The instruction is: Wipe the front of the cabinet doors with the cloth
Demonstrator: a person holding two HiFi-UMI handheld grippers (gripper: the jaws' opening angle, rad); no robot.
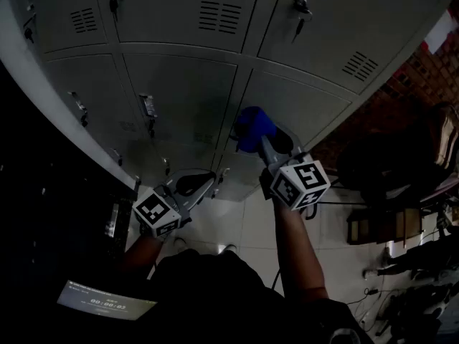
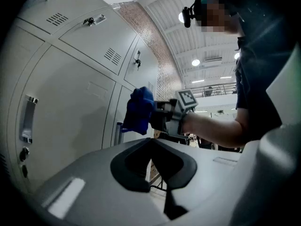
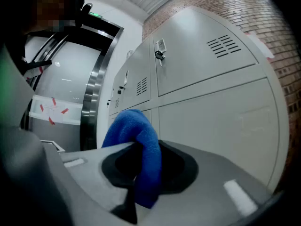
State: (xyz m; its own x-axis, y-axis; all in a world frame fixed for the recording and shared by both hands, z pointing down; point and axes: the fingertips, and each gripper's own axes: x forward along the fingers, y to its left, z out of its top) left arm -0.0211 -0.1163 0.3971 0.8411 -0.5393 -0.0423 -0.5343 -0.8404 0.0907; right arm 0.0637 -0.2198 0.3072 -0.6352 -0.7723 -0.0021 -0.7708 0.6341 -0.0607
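The blue cloth [image 1: 251,125] sits mid-frame in the head view, pinched in my right gripper [image 3: 146,171]. Its bunched end points at a lower cabinet door [image 1: 188,95], long axis running out along the jaws. I judge wiping is in hand: next comes firm contact, then a sweep across the panel. My left gripper [image 2: 151,161] hangs lower left, jaws pressed together on nothing.

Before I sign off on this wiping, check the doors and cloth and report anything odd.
Nothing stands out. The cabinet doors sit closed and flush, with no visible dents. The blue cloth is clamped in the right gripper jaws near a door. The left gripper is shut and empty.
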